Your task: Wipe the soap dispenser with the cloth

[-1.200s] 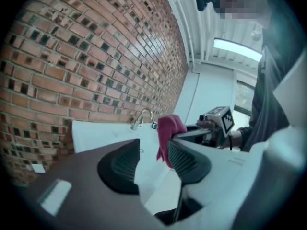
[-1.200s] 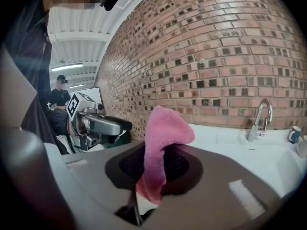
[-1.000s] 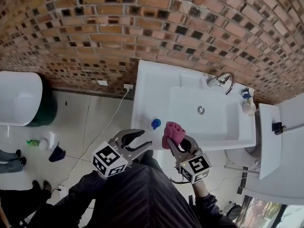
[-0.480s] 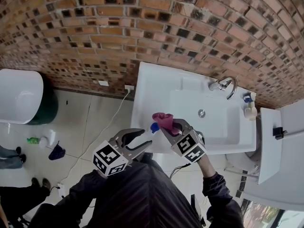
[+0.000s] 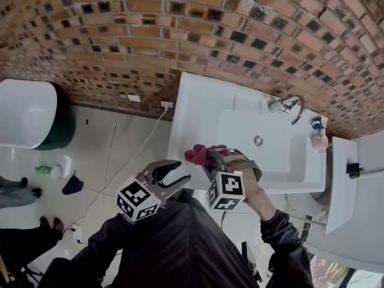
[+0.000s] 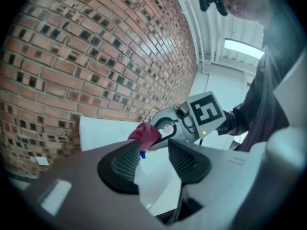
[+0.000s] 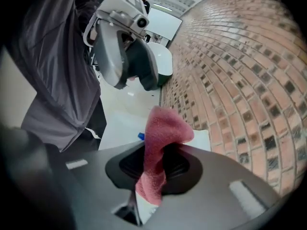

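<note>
My right gripper (image 5: 207,156) is shut on a pink-red cloth (image 5: 197,155) over the front left corner of the white sink (image 5: 186,110). In the head view the cloth covers the blue-topped soap dispenser. A sliver of its blue top (image 6: 142,154) shows under the cloth (image 6: 146,135) in the left gripper view. The blue top (image 7: 141,136) also peeks out beside the cloth (image 7: 165,128) in the right gripper view. My left gripper (image 5: 180,171) hangs open and empty just left of the sink's front edge, short of the cloth.
A chrome faucet (image 5: 283,105) and a small bottle (image 5: 317,138) stand at the sink's far right. A brick wall runs behind. A white fixture (image 5: 24,122) sits at the left; a green bottle (image 5: 43,169) and a cable (image 5: 129,161) lie on the tiled floor.
My right gripper has carried the cloth leftward from the sink's front edge onto the blue-topped dispenser, which is now covered in the head view. The left gripper has barely moved.
</note>
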A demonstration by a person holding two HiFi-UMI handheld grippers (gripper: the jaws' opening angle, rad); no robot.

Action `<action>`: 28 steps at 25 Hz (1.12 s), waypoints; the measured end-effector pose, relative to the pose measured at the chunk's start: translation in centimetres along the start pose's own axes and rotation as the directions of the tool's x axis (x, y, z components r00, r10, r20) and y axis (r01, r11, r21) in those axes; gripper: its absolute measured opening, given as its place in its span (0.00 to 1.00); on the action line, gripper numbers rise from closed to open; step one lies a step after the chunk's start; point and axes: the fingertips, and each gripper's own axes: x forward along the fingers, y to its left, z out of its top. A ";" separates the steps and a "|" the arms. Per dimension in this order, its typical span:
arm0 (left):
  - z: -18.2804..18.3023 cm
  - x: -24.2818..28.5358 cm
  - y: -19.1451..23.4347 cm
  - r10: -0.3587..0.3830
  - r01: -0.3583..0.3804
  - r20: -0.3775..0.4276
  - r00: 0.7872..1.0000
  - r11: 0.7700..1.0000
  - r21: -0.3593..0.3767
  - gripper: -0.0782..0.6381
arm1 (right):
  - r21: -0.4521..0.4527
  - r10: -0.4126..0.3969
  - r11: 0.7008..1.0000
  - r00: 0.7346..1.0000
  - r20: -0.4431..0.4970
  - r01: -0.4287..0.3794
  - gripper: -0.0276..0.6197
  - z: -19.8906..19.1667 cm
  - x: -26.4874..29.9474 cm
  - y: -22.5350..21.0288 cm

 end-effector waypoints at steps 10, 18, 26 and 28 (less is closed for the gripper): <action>-0.2 0.2 0.4 -0.015 0.015 -0.013 1.000 1.000 0.002 0.34 | 0.074 -0.040 0.997 0.998 0.057 0.035 0.15 1.1 -0.3 2.0; 0.0 -0.7 1.1 -0.002 0.002 -0.024 1.000 1.000 0.003 0.34 | 0.499 -0.074 0.863 0.959 0.275 -0.077 0.15 0.5 -2.9 4.9; -0.7 -1.6 1.5 0.007 -0.007 -0.044 0.999 1.000 0.003 0.34 | 0.742 0.004 0.573 0.907 0.422 -0.348 0.15 -0.4 2.7 7.9; -0.7 -1.8 1.6 0.010 -0.010 -0.044 0.999 1.000 0.005 0.34 | 0.747 0.033 0.564 0.913 0.406 -0.352 0.15 -0.7 4.1 8.2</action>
